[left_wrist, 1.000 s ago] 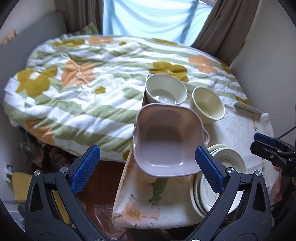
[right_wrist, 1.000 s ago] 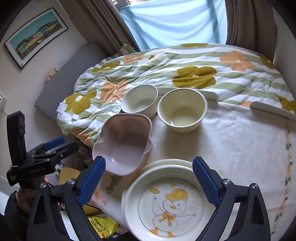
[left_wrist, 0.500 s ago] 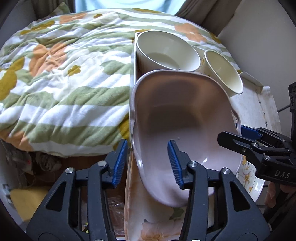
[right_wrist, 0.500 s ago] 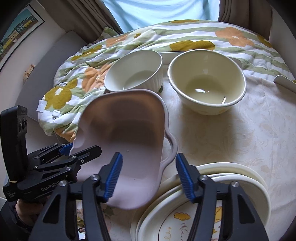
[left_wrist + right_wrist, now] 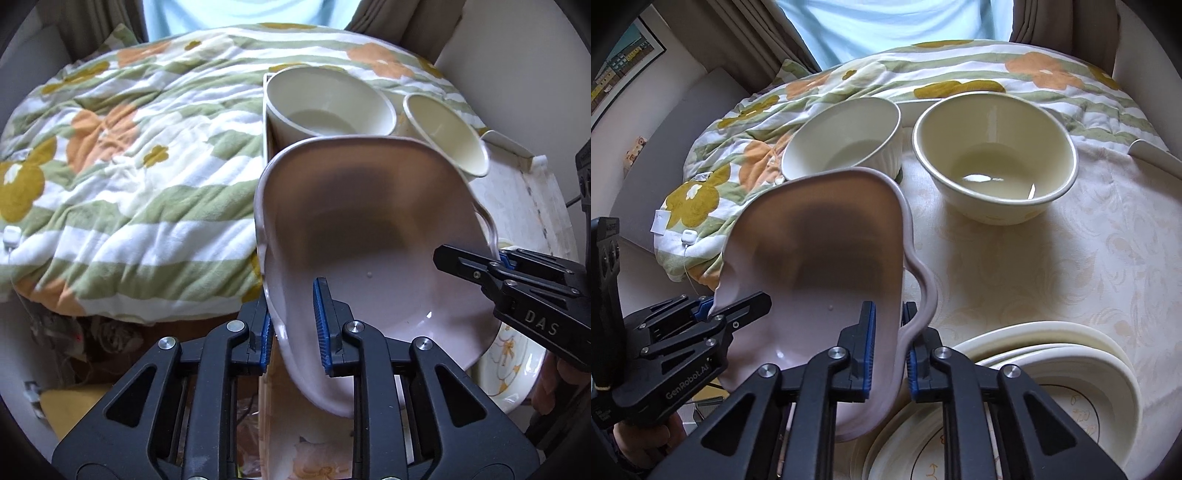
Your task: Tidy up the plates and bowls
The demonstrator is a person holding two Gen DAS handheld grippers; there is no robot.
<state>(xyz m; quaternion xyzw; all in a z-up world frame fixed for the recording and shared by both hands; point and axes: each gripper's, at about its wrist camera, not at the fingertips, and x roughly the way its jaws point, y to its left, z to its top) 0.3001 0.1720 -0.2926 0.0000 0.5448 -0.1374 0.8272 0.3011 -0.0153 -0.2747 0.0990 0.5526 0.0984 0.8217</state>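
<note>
A pink square dish (image 5: pixel 369 229) (image 5: pixel 820 251) with a small side handle hangs tilted over the table's near left corner. My left gripper (image 5: pixel 293 328) has its jaws closing on the dish's left rim, and the blue pads press on it. My right gripper (image 5: pixel 888 347) has its jaws closing on the opposite rim by the handle, pads pressing too. Each gripper shows in the other's view, the right gripper (image 5: pixel 476 266) and the left gripper (image 5: pixel 735 306). Behind the dish stand a white ribbed bowl (image 5: pixel 846 136) and a cream bowl (image 5: pixel 993 155).
A stack of cream plates (image 5: pixel 1052 354), the top one with a duck picture, lies at the near right of the tablecloth (image 5: pixel 1052 266). A flowered green-striped quilt (image 5: pixel 129 166) lies behind and left. The floor to the left holds clutter (image 5: pixel 74 398).
Both grippers came down onto the pink dish and went from wide open to clamped on its opposite rims. The dish now sits tilted and closer in both views.
</note>
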